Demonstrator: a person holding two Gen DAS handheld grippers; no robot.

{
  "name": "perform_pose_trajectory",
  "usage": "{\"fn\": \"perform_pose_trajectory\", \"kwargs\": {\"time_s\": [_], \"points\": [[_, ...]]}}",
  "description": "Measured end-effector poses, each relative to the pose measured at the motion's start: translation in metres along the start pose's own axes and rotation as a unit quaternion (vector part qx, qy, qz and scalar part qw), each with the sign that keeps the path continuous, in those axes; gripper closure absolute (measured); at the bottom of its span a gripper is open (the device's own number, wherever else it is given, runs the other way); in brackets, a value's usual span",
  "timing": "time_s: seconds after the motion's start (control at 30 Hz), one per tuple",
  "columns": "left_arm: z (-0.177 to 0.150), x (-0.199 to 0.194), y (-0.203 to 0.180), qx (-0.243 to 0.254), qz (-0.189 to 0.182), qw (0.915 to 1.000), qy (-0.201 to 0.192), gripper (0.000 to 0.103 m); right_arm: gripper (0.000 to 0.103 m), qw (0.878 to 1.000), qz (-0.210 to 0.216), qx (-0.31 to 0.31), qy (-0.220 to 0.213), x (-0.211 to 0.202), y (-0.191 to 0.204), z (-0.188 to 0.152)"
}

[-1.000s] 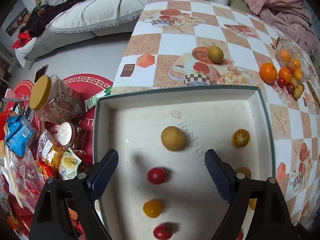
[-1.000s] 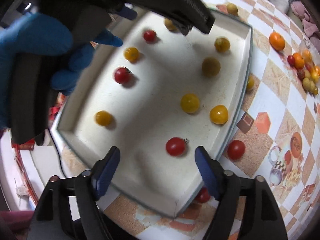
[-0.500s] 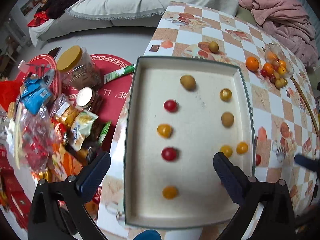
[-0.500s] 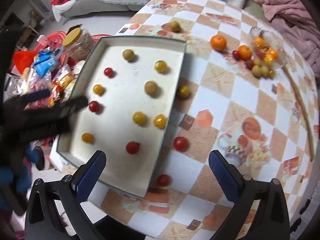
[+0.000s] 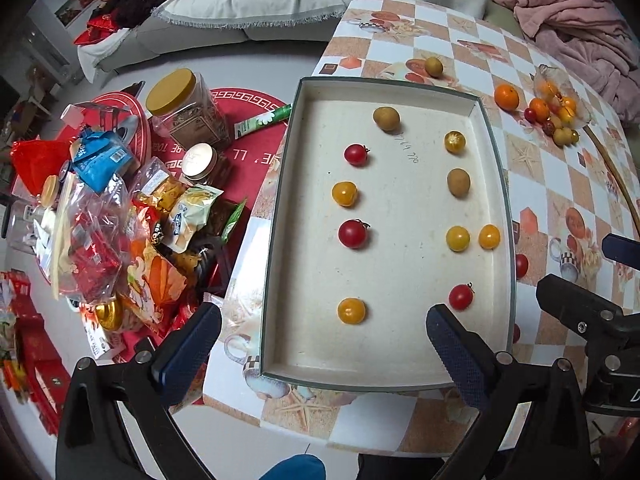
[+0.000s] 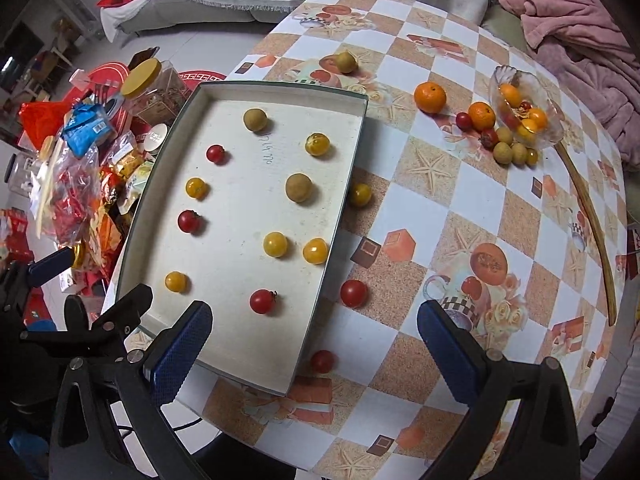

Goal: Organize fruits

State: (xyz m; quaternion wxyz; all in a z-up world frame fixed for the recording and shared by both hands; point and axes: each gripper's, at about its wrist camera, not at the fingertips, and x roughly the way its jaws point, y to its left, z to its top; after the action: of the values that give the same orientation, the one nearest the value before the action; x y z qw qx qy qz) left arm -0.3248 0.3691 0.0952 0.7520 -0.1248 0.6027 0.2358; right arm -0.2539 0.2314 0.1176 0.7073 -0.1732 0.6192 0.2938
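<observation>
Both claws hang spread and empty above the tabletop [image 6: 472, 208], their jaws having just been opening with nothing between them. The right claw [image 6: 314, 354] is nearer the loose fruit: a red tomato [image 6: 322, 361] lies almost straight below it, touching the tray [image 6: 320, 280] wall's outer side, with a second red tomato [image 6: 353, 293] just beyond. That wall crowds a grasp. The left claw [image 5: 324, 338] hangs over the tray's near end, where fruit sits in two rows.
</observation>
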Motion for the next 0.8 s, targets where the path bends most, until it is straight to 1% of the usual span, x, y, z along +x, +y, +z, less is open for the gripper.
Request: {"fn": "perform_pose_trajectory", "kwargs": {"time_s": [0.17, 0.4, 0.8], "points": [[-0.002, -0.002, 0.0, 0.0, -0.004, 1.0, 0.002, 0.0, 0.0, 1.0, 0.001, 0.001, -0.001, -0.002, 0.0, 0.0], [-0.004, -0.003, -0.008, 0.028, 0.004, 0.9996, 0.003, 0.0, 0.001, 1.0, 0.003, -0.006, -0.002, -0.004, 0.005, 0.0], [-0.004, -0.004, -0.011, 0.038, 0.004, 0.9993, 0.001, 0.0, 0.001, 1.0, 0.004, -0.009, -0.001, -0.004, 0.008, 0.0]]}}
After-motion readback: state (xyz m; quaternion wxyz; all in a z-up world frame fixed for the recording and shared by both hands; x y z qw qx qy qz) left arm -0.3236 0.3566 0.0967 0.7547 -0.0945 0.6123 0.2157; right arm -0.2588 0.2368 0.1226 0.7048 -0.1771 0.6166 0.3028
